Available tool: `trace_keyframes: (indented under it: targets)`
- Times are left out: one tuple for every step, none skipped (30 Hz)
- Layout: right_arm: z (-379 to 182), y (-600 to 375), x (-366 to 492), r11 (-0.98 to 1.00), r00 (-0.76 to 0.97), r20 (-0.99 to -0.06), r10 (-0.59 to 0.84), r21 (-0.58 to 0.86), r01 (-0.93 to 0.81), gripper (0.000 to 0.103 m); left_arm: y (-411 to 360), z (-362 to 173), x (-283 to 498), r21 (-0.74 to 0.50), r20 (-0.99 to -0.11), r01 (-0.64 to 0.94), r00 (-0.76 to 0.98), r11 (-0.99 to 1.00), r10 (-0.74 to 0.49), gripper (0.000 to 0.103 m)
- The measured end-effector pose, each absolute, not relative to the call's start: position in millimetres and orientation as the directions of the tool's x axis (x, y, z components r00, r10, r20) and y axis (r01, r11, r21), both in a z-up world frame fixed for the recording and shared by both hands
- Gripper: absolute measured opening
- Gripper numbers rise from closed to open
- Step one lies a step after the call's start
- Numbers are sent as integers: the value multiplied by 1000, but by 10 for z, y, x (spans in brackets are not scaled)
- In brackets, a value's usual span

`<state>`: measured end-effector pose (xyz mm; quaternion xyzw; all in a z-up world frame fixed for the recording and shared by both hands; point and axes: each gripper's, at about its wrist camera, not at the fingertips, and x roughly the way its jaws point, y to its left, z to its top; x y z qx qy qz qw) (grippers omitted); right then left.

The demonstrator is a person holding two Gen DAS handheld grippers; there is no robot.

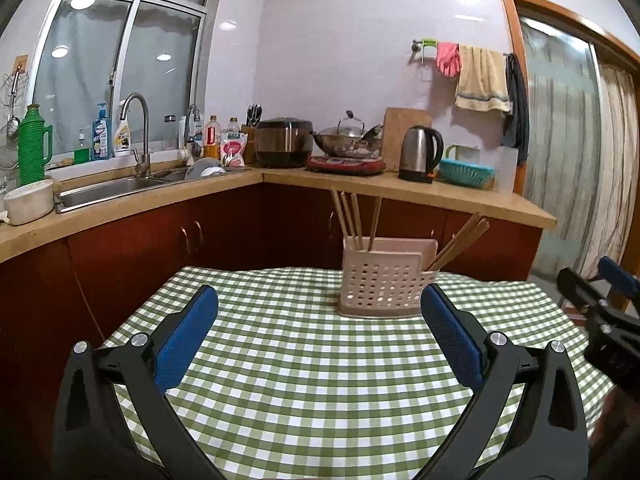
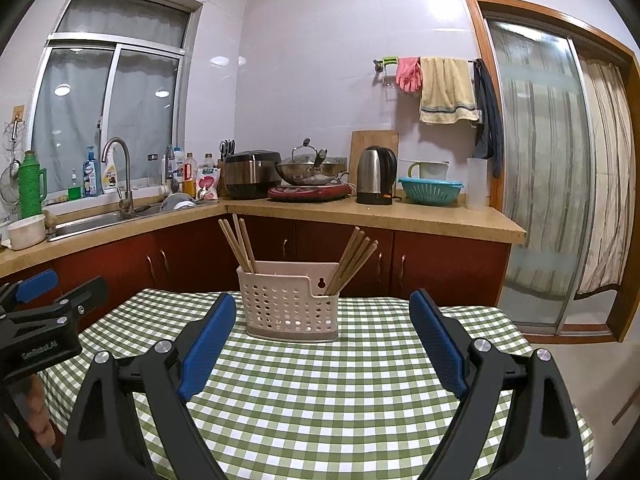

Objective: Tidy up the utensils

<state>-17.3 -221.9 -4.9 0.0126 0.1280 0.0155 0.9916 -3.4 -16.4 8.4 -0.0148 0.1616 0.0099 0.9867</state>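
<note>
A pale perforated utensil holder point(image 1: 386, 286) point(image 2: 290, 304) stands upright on the green checked tablecloth point(image 1: 304, 364) point(image 2: 332, 392). Wooden chopsticks stand in its left part point(image 1: 352, 220) point(image 2: 239, 245) and lean out of its right part point(image 1: 460, 242) point(image 2: 352, 260). My left gripper point(image 1: 320, 304) is open and empty, above the cloth short of the holder. My right gripper point(image 2: 322, 308) is open and empty, also short of the holder. Each gripper shows at the edge of the other's view: the right one point(image 1: 600, 308) and the left one point(image 2: 44, 316).
Behind the table runs an L-shaped counter point(image 1: 400, 186) point(image 2: 400, 216) over red cabinets, with a sink point(image 1: 108, 190), rice cooker point(image 2: 250, 174), wok point(image 2: 310, 170), kettle point(image 2: 376, 176) and teal basket point(image 2: 430, 190). A sliding glass door point(image 2: 540, 176) is at the right.
</note>
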Motion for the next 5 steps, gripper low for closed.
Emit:
trace_keyframes:
  targets:
    - [-71, -2242, -148, 999, 965, -261, 33, 34, -25, 86, -149, 51, 9, -28, -331, -19, 944, 999, 9, 99]
    - [-87, -2264, -120, 999, 963, -267, 34, 38, -24, 86, -131, -5, 77, -31, -349, -17, 937, 999, 5, 99]
    - [-125, -2298, -80, 999, 960, -279, 34, 45, -22, 86, -113, -51, 126, -29, -363, -18, 932, 999, 6, 99]
    - [-160, -2332, -35, 999, 956, -293, 32, 52, -17, 86, -97, -116, 201, -25, -383, -23, 924, 999, 12, 99]
    - [-223, -2388, 24, 998, 950, -311, 29, 62, -10, 86, -76, -194, 287, -20, -405, -29, 914, 999, 18, 99]
